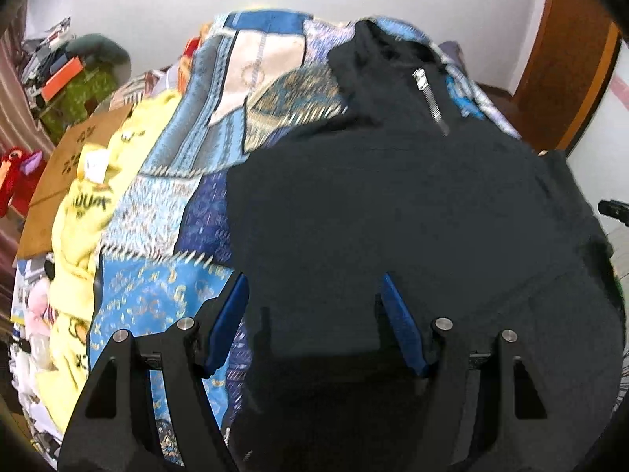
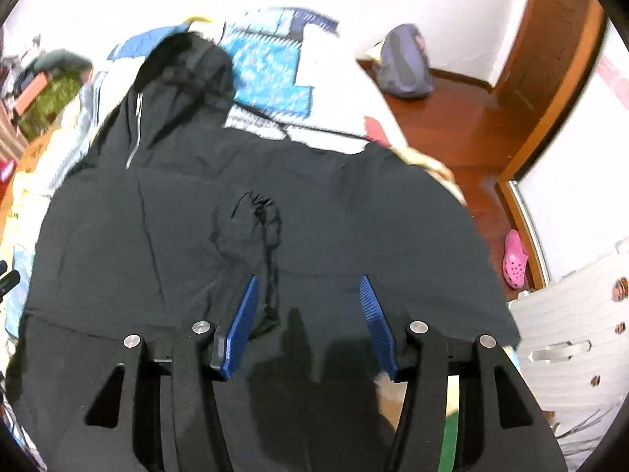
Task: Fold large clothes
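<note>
A large black hooded jacket [image 1: 393,212] lies spread on the bed, its hood at the far end and a silver zipper [image 1: 428,94] near the collar. It also shows in the right wrist view [image 2: 243,228], with a bunched cuff and drawcord [image 2: 259,216] on top. My left gripper [image 1: 314,283] is open, empty, above the jacket's near left edge. My right gripper [image 2: 308,283] is open, empty, above the jacket's near hem.
A blue patterned bedspread [image 1: 169,212] covers the bed. A yellow garment [image 1: 90,204] and a cardboard box [image 1: 63,165] lie at the left. A grey bag [image 2: 405,63] and a pink shoe [image 2: 515,259] are on the wooden floor at the right, beside a white basket [image 2: 570,338].
</note>
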The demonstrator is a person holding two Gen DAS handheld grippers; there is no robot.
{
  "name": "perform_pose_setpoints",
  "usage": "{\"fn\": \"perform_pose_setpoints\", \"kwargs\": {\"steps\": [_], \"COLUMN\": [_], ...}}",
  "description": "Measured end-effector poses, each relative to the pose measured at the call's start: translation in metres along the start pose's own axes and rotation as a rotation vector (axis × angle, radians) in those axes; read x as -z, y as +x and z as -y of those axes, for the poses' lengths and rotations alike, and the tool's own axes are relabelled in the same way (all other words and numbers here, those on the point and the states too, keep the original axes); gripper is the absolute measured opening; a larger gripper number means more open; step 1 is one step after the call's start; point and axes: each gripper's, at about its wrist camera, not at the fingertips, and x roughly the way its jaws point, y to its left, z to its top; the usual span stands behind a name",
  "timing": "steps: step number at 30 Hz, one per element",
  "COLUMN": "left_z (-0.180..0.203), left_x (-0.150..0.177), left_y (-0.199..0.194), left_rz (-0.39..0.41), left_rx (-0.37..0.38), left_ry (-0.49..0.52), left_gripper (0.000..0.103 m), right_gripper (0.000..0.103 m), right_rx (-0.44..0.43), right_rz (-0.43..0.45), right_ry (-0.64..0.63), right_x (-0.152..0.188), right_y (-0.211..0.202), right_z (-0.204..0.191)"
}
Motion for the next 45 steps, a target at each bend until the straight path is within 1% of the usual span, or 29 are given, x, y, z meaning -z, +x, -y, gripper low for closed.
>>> {"fn": "perform_pose_setpoints", "kwargs": {"steps": [4, 6, 7, 10, 11, 13, 16, 18, 19, 20, 23, 26, 27, 30, 32, 34, 35, 36, 38, 39, 41, 43, 45], "left_z": [0.018, 0.028, 0.032, 0.047, 0.053, 0.06, 0.07, 0.075, 0.076, 0.077, 0.076, 0.07, 0.067, 0.059, 0.055, 0.053, 0.052, 0.051, 0.049, 0.048, 0.045, 0.041, 0.034], "left_x": [-0.014, -0.021, -0.023, -0.028, -0.029, -0.028, -0.025, -0.023, -0.023, -0.022, -0.022, -0.022, -0.022, -0.021, -0.019, -0.017, -0.016, -0.015, -0.013, -0.013, -0.012, -0.012, -0.01], "left_y": [-0.01, -0.014, -0.015, -0.016, -0.014, -0.012, -0.007, -0.006, -0.006, -0.006, -0.005, -0.002, 0.0, 0.008, 0.013, 0.016, 0.017, 0.018, 0.017, 0.017, 0.014, 0.01, 0.006], "left_rz": [0.048, 0.067, 0.074, 0.083, 0.081, 0.075, 0.054, 0.042, 0.041, 0.041, 0.038, 0.032, 0.029, 0.008, -0.007, -0.018, -0.021, -0.021, -0.02, -0.017, -0.014, -0.008, 0.005], "left_rx": [0.022, 0.04, 0.048, 0.065, 0.074, 0.084, 0.109, 0.131, 0.133, 0.13, 0.121, 0.113, 0.111, 0.109, 0.109, 0.109, 0.108, 0.106, 0.1, 0.097, 0.099, 0.112, 0.121], "left_ry": [0.015, 0.019, 0.022, 0.032, 0.037, 0.043, 0.051, 0.051, 0.052, 0.054, 0.054, 0.038, 0.025, -0.013, -0.032, -0.046, -0.05, -0.051, -0.05, -0.049, -0.051, -0.067, -0.092], "left_gripper": [0.069, 0.069, 0.069, 0.069, 0.069, 0.069, 0.069, 0.069, 0.069, 0.069, 0.069, 0.069, 0.069, 0.069, 0.069, 0.069, 0.069, 0.069, 0.069, 0.069, 0.069, 0.069, 0.069], "right_gripper": [0.056, 0.057, 0.058, 0.06, 0.061, 0.061, 0.061, 0.061, 0.061, 0.061, 0.061, 0.061, 0.061, 0.061, 0.061, 0.056, 0.05, 0.041, 0.031, 0.022, 0.015, 0.014, 0.012], "right_rx": [0.038, 0.085, 0.128, 0.185, 0.185, 0.156, 0.041, -0.011, -0.022, -0.048, -0.136, -0.211, -0.217, -0.189, -0.158, -0.127, -0.109, -0.087, -0.047, -0.018, 0.002, 0.038, 0.056], "right_rz": [0.052, 0.072, 0.084, 0.09, 0.085, 0.062, 0.003, -0.022, -0.03, -0.04, -0.069, -0.064, -0.054, -0.04, -0.043, -0.052, -0.056, -0.058, -0.058, -0.054, -0.034, 0.002, 0.077], "right_ry": [0.063, 0.092, 0.104, 0.142, 0.163, 0.228, 0.382, 0.483, 0.531, 0.61, 0.777, 0.894, 0.907, 0.903, 0.875, 0.854, 0.842, 0.821, 0.766, 0.734, 0.665, 0.605, 0.521], "right_x": [0.011, 0.019, 0.025, 0.039, 0.042, 0.049, 0.06, 0.067, 0.071, 0.076, 0.091, 0.105, 0.106, 0.099, 0.088, 0.079, 0.076, 0.071, 0.064, 0.059, 0.05, 0.041, 0.024], "right_y": [-0.022, -0.033, -0.037, -0.04, -0.039, -0.034, -0.011, 0.004, 0.009, 0.019, 0.041, 0.057, 0.059, 0.063, 0.07, 0.076, 0.08, 0.083, 0.085, 0.082, 0.073, 0.061, 0.035], "right_z": [0.027, 0.043, 0.053, 0.078, 0.085, 0.102, 0.135, 0.154, 0.161, 0.174, 0.199, 0.213, 0.215, 0.214, 0.209, 0.208, 0.207, 0.205, 0.204, 0.202, 0.197, 0.19, 0.176]}}
